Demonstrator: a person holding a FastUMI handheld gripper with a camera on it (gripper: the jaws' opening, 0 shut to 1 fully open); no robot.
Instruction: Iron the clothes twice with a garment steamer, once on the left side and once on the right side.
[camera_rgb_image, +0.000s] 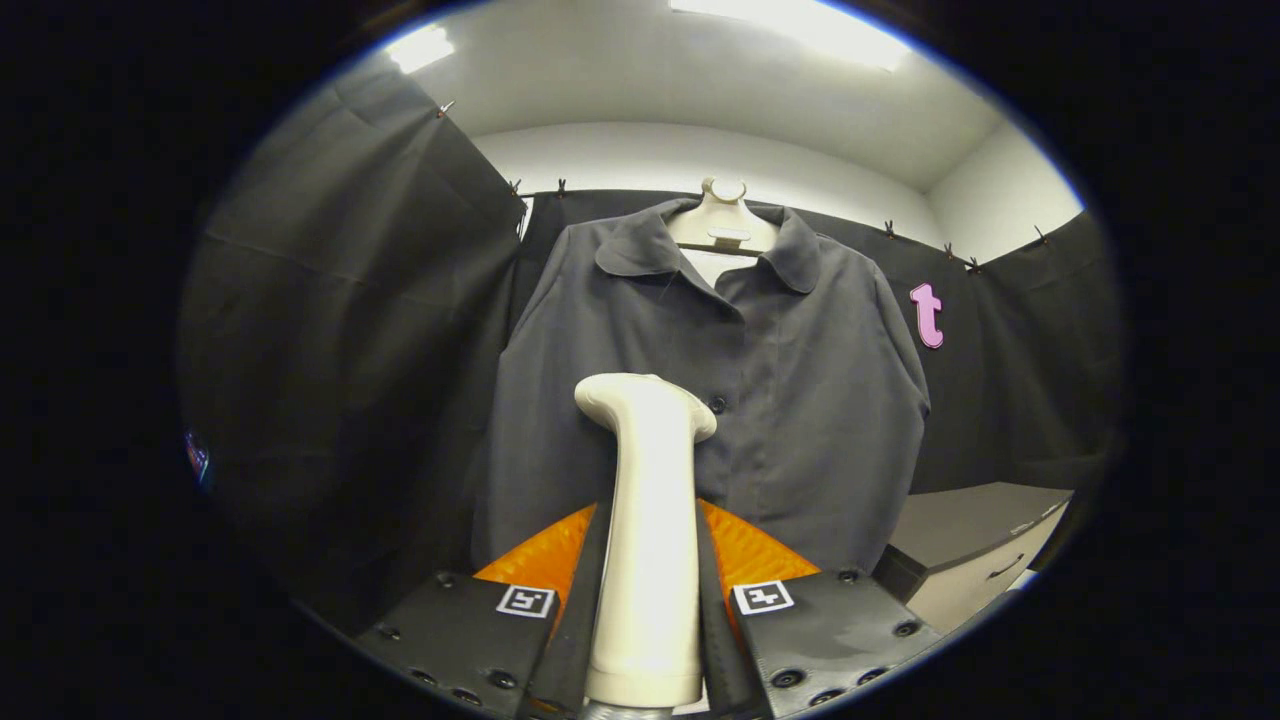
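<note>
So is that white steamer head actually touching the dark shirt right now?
Cannot tell. In the gripper view the garment steamer, clamped between the gripper fingers, overlaps the hanging shirt near its buttons, but no contact or gap shows plainly.
</note>
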